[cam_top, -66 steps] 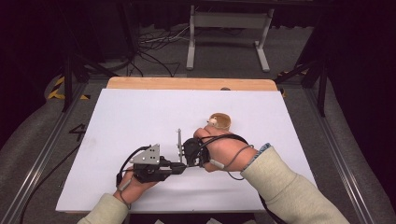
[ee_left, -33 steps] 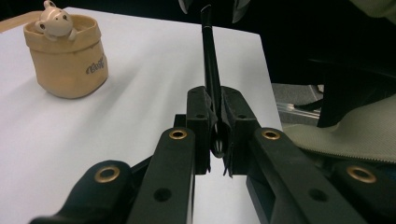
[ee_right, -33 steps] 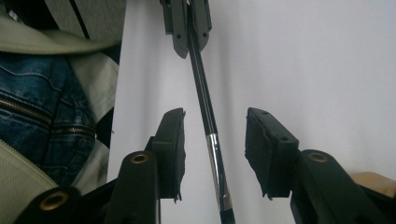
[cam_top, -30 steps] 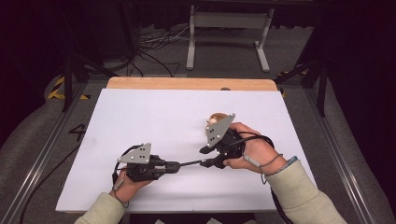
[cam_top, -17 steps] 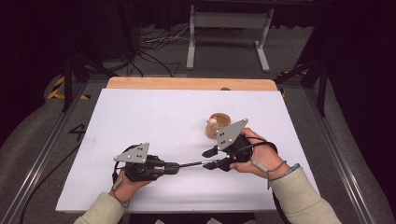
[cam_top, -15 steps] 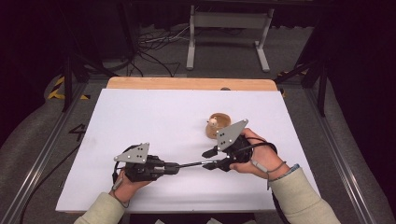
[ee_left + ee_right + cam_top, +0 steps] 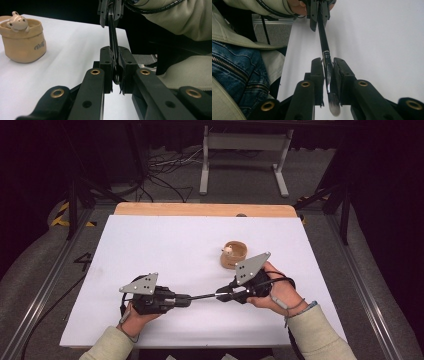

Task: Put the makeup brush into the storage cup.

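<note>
A thin black make-up brush [image 7: 204, 296] lies level a little above the white table [image 7: 150, 245], spanning the two grippers. My left gripper [image 7: 186, 298] is shut on its handle end [image 7: 115, 72]. My right gripper [image 7: 223, 295] is shut on the metal ferrule [image 7: 327, 75], with the grey bristles [image 7: 334, 106] sticking out behind the pads. The two grippers point at each other near the table's front. A tan pot [image 7: 234, 254] with a small animal figure [image 7: 17, 21] in it stands just behind the right gripper.
A wooden strip [image 7: 200, 209] runs along the table's far edge. Beyond it the floor holds cables and a metal stand [image 7: 245, 150]. A denim-clad leg and a pale sleeve [image 7: 242, 62] are close to the table's near edge.
The brush has gone from upright to level between the grippers. My right gripper swung rightward and down, uncovering the tan pot. Over the last half second almost nothing moved.
</note>
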A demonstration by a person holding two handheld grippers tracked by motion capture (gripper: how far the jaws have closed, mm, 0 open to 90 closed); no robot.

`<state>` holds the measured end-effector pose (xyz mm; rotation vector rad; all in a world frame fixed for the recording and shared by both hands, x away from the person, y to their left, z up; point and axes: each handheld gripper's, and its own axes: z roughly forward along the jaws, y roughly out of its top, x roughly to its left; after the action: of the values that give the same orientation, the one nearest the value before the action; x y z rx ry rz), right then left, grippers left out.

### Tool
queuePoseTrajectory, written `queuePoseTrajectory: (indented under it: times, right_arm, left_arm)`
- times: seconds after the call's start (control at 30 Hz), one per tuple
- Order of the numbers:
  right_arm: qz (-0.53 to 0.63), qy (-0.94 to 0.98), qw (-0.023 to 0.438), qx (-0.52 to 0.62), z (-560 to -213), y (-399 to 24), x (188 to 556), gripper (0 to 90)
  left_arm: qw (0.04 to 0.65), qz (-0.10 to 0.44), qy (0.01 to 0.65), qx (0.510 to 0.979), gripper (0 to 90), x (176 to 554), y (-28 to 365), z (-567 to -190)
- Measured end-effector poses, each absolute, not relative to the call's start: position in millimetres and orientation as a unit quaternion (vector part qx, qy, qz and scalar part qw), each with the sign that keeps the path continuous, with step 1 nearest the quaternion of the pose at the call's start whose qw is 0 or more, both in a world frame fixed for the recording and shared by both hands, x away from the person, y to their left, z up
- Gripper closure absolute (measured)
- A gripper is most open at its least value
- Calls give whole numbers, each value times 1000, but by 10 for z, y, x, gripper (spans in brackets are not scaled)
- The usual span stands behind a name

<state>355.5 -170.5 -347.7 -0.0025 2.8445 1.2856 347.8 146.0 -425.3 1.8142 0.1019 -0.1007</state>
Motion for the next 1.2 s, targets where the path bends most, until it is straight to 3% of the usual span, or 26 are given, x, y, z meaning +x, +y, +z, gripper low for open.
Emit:
queuePoseTrajectory:
  times: [0.6,0.77,1.07,1.2]
  right_arm:
    - [408,913,-2,-2,-3407,-1699,3521,842]
    - [398,917,2,3,-3316,-1711,3532,842]
    - [355,934,23,40,-3072,-1798,3579,842]
    - [333,940,34,63,-2934,-1845,3618,842]
  left_arm:
    - [621,-38,39,782,809,3459,1465,-4244]
    - [626,-22,60,777,585,3455,1493,-4228]
    - [631,24,102,768,260,3439,1589,-4196]
    - [627,38,116,769,172,3441,1625,-4201]
